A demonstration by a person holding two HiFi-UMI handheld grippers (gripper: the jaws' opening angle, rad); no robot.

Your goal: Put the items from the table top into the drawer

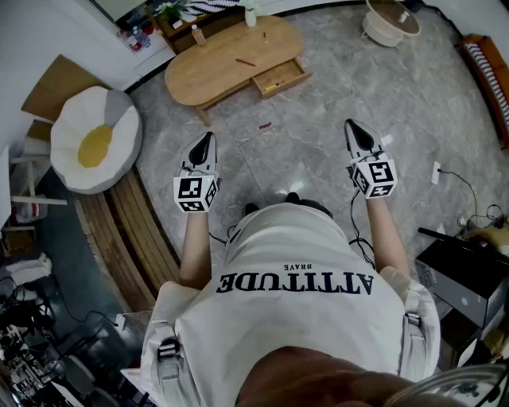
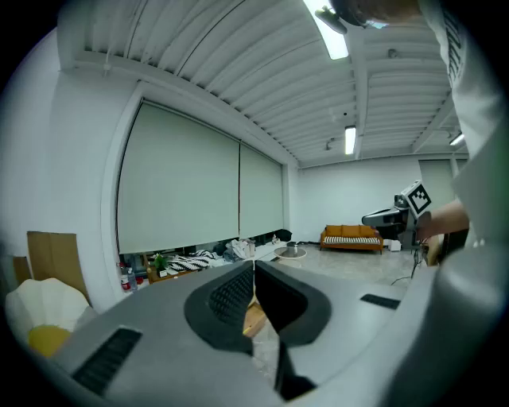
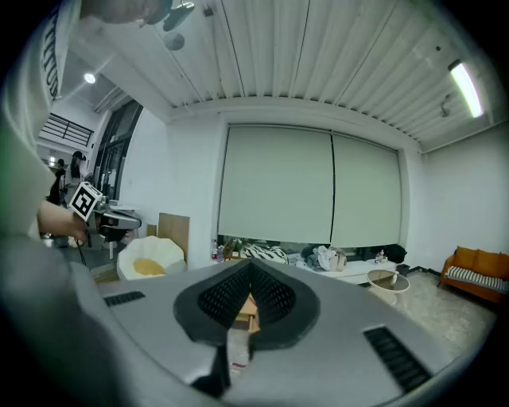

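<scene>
An oval wooden table [image 1: 215, 67] stands well ahead of me, its drawer [image 1: 278, 78] pulled open with a small yellow item inside. On the top lie a thin red stick [image 1: 245, 62], a brown bottle [image 1: 197, 35] and a white bottle [image 1: 251, 14]. A small red item [image 1: 265, 125] lies on the floor short of the table. My left gripper [image 1: 208, 137] and right gripper [image 1: 351, 124] are held out level, far from the table, both shut and empty. In the gripper views a sliver of the table shows below the left gripper's [image 2: 254, 262] and the right gripper's [image 3: 250, 264] closed tips.
A white and yellow egg-shaped cushion [image 1: 94, 139] sits at the left beside wooden slats [image 1: 135, 230]. A round basket [image 1: 391, 22] stands at the back right, an orange sofa [image 1: 487, 75] at the far right. Cables and a dark box [image 1: 465, 274] lie at my right.
</scene>
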